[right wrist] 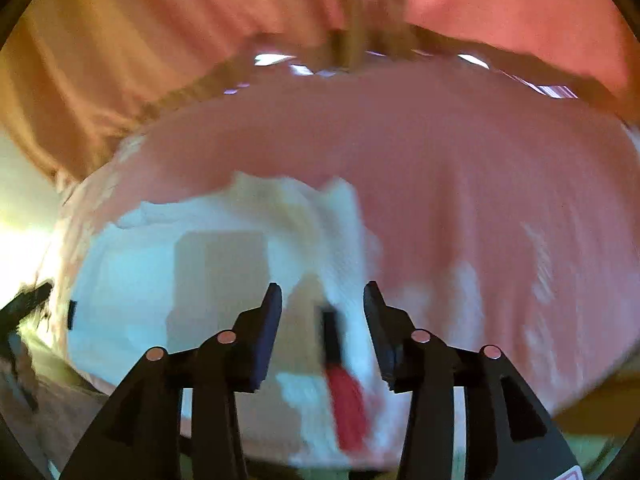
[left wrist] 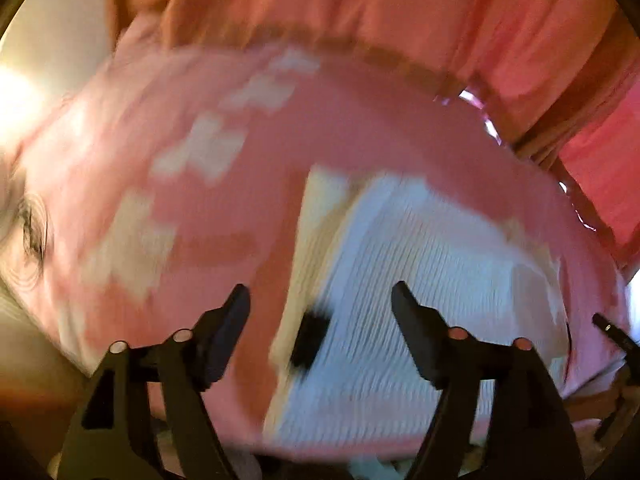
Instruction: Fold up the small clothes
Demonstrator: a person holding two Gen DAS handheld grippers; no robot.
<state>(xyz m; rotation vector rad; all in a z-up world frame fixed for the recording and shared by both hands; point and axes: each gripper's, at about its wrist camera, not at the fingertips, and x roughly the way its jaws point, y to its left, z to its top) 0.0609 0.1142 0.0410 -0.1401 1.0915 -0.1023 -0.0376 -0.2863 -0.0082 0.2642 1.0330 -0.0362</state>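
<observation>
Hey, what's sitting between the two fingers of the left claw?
Nothing held: the left claw is open, and the left wrist view shows only the pink garment lying beyond the gap.

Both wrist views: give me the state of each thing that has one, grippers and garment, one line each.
left gripper: open, nothing between the jaws.
right gripper: open, narrower gap, nothing pinched.
pink garment: lying spread below both grippers, not held; picture blurred.
white printed patch: face up on the garment.
orange-pink fabric: gathered in folds behind the garment.
</observation>
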